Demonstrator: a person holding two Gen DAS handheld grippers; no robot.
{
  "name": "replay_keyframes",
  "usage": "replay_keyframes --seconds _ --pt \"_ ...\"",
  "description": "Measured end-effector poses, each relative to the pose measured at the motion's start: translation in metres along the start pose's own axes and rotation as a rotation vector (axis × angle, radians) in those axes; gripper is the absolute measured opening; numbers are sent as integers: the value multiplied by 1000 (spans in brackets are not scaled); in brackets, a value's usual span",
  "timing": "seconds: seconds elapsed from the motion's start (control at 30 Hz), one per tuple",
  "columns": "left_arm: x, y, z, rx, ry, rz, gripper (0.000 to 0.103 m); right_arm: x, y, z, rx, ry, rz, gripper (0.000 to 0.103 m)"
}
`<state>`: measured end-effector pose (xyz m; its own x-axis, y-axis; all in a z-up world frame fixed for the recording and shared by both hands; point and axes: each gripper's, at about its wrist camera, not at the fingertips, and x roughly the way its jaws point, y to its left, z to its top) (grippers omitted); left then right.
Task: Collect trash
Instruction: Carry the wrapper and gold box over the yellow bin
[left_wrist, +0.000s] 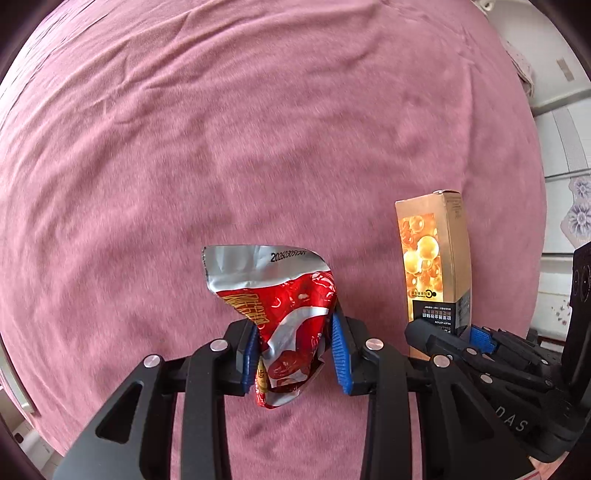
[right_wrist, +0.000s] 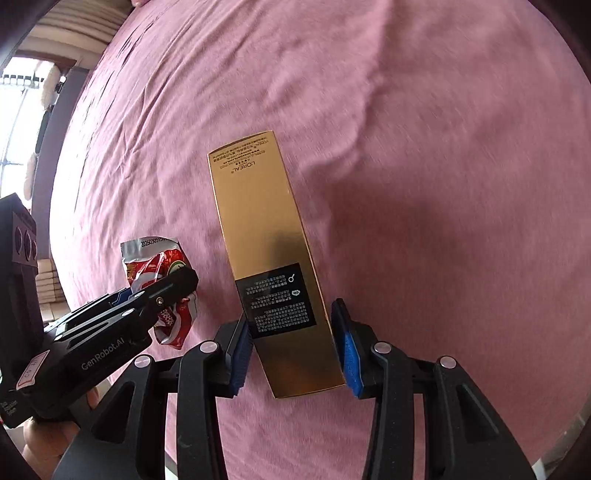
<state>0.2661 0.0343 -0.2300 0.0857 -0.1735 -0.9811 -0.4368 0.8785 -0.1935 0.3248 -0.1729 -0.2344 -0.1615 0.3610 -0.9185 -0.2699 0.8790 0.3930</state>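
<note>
Pink, wrinkled cloth (left_wrist: 258, 129) fills both views, and its far folds are blurred. A crumpled red and silver snack wrapper (left_wrist: 288, 317) is held between the blue pads of the left gripper (left_wrist: 295, 354), above the cloth. The pads are set fairly close together and are pressed against the foil on both sides; the wrapper's lower end hangs below them. A printed date is seen on the silver flap, but its last digits are curled out of sight.

A tall gold box (right_wrist: 273, 258) is clamped at its lower end by the right gripper (right_wrist: 291, 347). The left pad is seen flat against the box wall; on the right, the box edge meets the pad only near the bottom corner, so the contact higher up cannot be made out. The small print on the black label is too fine to read.

In the left view the same box (left_wrist: 436, 258) is shown upright beside the wrapper, with orange bubbles printed on its face, and its base is hidden behind the right gripper (left_wrist: 458, 332). In the right view part of the wrapper (right_wrist: 162, 288) is covered by the left gripper (right_wrist: 162, 291). The fingers (right_wrist: 40, 439) of a hand are cut off at the lower left edge.
</note>
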Motion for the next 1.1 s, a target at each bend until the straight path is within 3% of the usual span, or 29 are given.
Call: replay_keyframes --seconds 0.27,0.47,0.77,1.1 --pt "-14 -39 -103 133 70 -5 33 -48 -45 -122 172 -32 46 40" --pt "-29 -81 -174 293 112 -21 33 -81 -70 -197 281 -84 107 40" --pt "-41 -167 -250 488 131 -48 33 -126 -118 -299 474 -225 145 40" --pt "-53 -283 -315 735 113 -53 33 -181 -200 -381 638 -405 141 40"
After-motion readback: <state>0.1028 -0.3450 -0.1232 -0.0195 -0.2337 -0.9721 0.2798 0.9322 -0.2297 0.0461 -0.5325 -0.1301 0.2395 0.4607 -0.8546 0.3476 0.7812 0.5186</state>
